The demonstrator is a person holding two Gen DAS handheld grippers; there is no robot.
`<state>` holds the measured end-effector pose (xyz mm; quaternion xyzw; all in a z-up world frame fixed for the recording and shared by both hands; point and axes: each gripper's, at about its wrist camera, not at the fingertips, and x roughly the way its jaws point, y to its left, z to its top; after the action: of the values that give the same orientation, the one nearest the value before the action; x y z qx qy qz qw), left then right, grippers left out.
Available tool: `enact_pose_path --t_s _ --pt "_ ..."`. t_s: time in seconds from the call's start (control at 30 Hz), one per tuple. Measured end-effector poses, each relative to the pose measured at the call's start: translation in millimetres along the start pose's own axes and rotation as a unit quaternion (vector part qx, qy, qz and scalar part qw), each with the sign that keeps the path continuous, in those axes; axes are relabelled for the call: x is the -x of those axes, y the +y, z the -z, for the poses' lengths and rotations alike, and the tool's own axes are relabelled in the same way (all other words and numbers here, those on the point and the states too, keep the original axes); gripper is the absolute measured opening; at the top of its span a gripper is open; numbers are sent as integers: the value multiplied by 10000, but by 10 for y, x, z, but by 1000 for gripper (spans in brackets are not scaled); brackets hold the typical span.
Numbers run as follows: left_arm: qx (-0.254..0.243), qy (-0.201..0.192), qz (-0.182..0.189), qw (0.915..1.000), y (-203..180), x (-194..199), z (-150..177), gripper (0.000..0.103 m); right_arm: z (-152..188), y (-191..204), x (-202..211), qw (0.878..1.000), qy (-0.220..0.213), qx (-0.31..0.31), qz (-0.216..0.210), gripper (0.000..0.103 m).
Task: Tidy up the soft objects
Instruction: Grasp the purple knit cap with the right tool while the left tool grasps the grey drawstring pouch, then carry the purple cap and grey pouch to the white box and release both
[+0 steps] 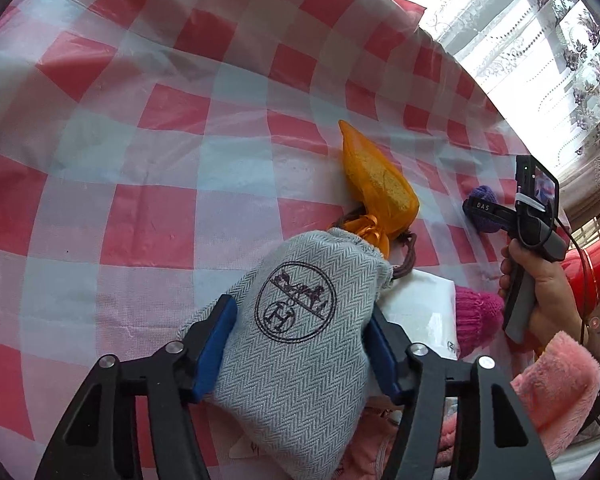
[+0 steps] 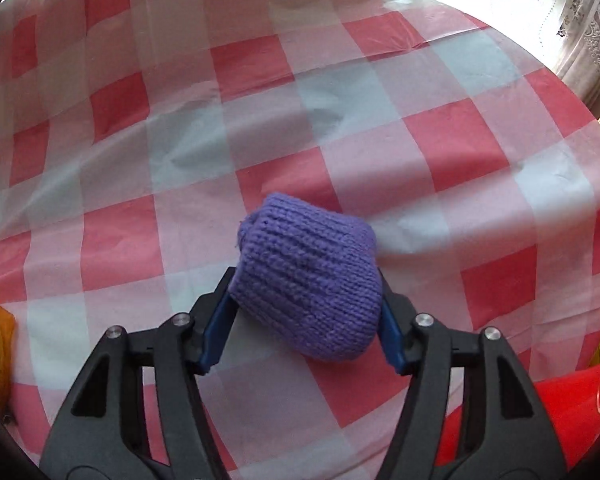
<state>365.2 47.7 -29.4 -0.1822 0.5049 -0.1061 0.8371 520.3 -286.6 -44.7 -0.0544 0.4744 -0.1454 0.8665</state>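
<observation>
A grey herringbone drawstring pouch (image 1: 276, 380) with a round printed logo lies on the checked tablecloth (image 1: 140, 160). My left gripper (image 1: 300, 316) is shut on it, both blue pads pressing its sides. An orange mesh bag (image 1: 380, 184) lies just beyond the pouch's neck, and a pink knitted hat (image 1: 476, 320) rests to the right. A purple knitted hat (image 2: 308, 276) sits between the blue pads of my right gripper (image 2: 306, 292), which is shut on it low over the cloth. The left wrist view shows that gripper (image 1: 478, 210) and the purple hat (image 1: 482, 194) at the right.
A white packet (image 1: 416, 300) lies under the pouch and the pink hat. A red container (image 1: 592, 268) stands at the table's right edge, also visible as the red container (image 2: 580, 400). A hand (image 1: 540, 288) in a fluffy pink sleeve (image 1: 556, 384) holds the right gripper. Curtains hang behind.
</observation>
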Motion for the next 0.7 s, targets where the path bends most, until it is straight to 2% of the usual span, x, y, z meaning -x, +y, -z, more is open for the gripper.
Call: enact_pose_path --t_s 0.13,0.33,0.6,0.7 --pt "168 -79 41 9998 36 71 46 53 135 18 154 9984 -212 61 -511 60" --pt "422 -324 -40 9986 115 267 168 51 542 149 534 9932 -436 363 -1017 60" --pt "834 -680 -396 9934 253 578 451 51 1147 201 910 9854 -620 905 -1299 60" --pt "886 -787 -685 9906 268 679 589 51 1356 182 1032 9823 -674 1071 -1382 60"
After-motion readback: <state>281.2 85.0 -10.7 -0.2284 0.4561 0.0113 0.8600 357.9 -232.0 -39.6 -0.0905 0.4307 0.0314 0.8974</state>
